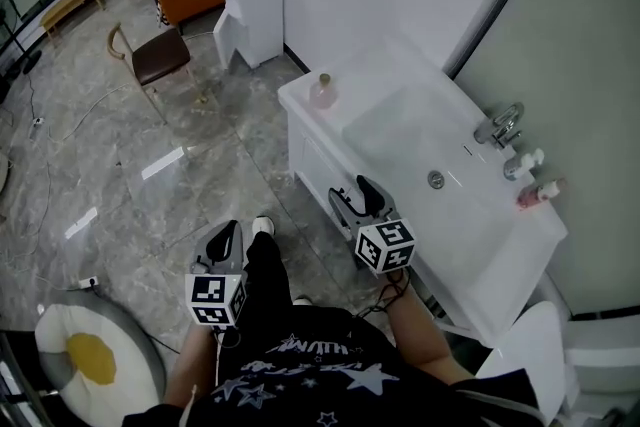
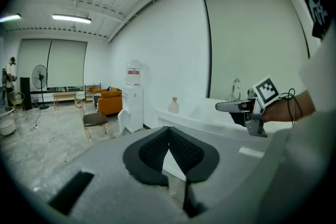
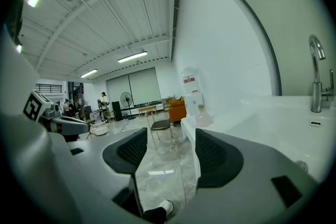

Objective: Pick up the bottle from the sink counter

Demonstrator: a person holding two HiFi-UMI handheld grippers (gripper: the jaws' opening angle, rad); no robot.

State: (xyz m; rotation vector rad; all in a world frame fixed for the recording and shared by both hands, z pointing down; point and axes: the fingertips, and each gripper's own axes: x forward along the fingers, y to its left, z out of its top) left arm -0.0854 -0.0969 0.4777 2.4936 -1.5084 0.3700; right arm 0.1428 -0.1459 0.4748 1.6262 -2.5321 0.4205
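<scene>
Counter (image 1: 490,255); right tongs (image 3: 170,147) wide-open, left tongs (image 2: 169,132) closed, empty

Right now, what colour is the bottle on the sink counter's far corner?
The bottle is pale pink, tan-capped; clearest in the head view.

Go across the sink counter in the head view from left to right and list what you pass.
bottle → drain → faucet → small pink item. The small white pieces beside the faucet overlap it, so they are left out.
</scene>
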